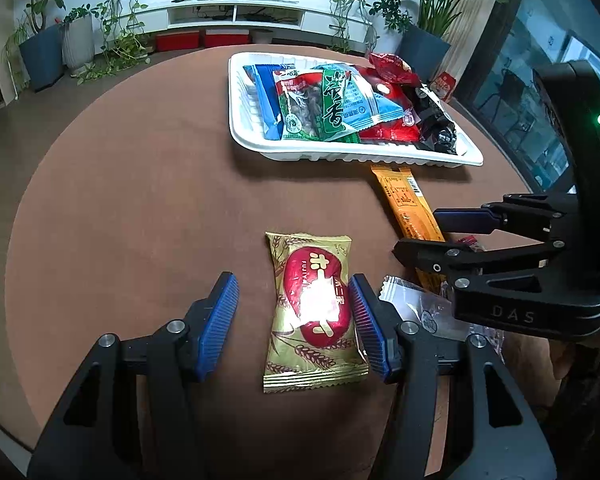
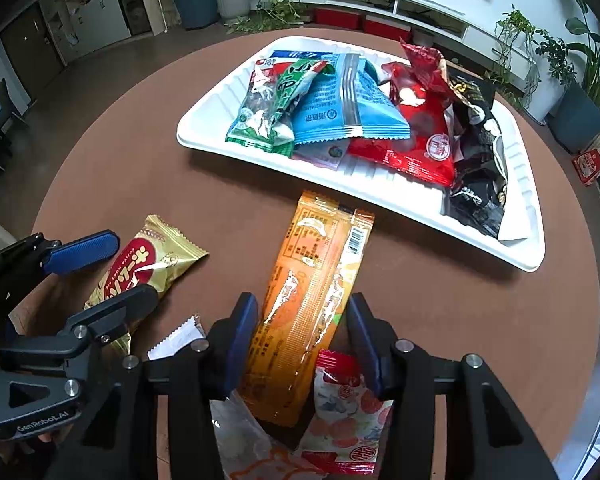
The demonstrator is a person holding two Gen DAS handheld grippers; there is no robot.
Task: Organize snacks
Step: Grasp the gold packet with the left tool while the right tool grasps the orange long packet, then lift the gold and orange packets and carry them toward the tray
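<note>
Right wrist, right tool [image 2: 300,344] angled down, straddling orange packet [image 2: 312,300]

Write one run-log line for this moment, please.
left tool: astride gold snack | right tool: astride orange packet | tray: part-filled

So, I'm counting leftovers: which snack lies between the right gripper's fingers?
The long orange packet, flat on the table between the right gripper pads; the gold one sits at the left gripper.
</note>
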